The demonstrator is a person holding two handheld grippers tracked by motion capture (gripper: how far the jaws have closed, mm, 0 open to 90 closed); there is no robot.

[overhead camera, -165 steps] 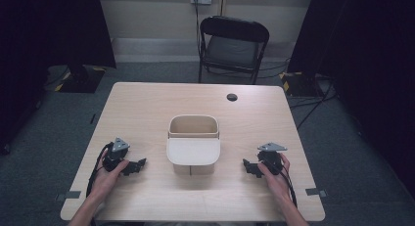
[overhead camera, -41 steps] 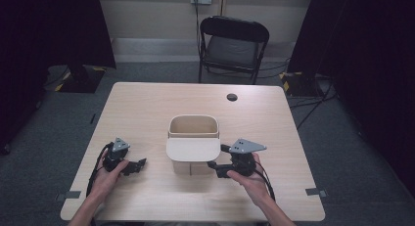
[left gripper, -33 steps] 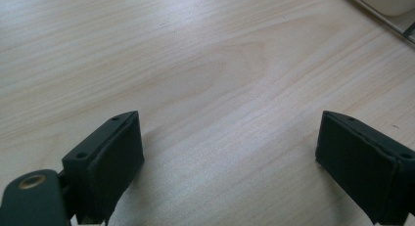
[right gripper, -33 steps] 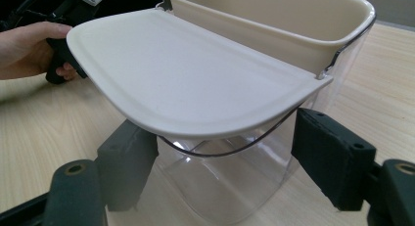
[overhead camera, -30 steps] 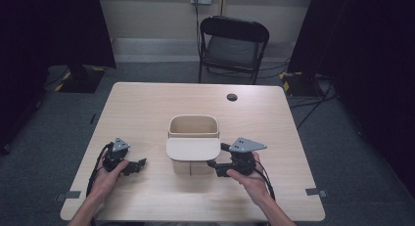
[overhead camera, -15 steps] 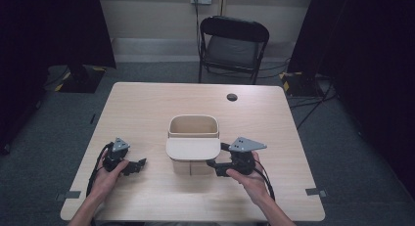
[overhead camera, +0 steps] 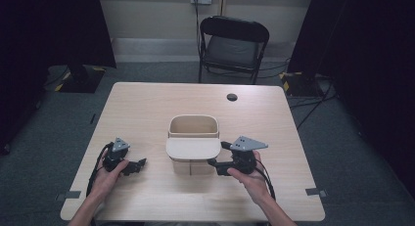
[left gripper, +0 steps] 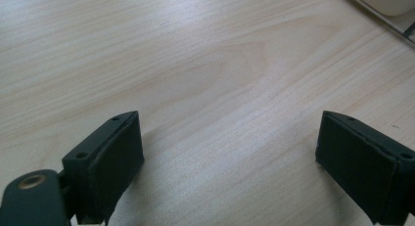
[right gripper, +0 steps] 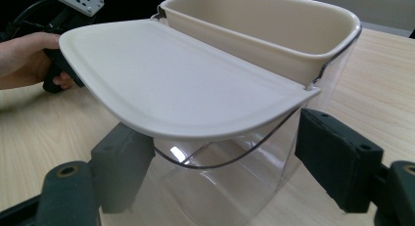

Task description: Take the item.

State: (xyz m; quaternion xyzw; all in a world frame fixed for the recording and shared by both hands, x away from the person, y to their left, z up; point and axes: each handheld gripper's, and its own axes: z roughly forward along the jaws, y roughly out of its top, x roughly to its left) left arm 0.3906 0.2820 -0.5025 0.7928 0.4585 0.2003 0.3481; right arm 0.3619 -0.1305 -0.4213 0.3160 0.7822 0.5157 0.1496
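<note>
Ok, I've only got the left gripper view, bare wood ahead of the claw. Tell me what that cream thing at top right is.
Observer: A cream bin at mid-table, its lid jutting out toward the person.
Operator: Now give me the right claw.
Observer: The right claw is open, one jaw to each side of the bin's clear lower corner.
Operator: Check the table's far edge.
Observer: A small dark disc lies there.

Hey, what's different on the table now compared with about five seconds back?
The right hand-held gripper moved in from the table's right side to the bin; its open jaws now flank the clear body under the cream flap, nothing gripped yet. The left hand-held gripper stayed put, jaws open over bare table. The bin hasn't moved.
</note>
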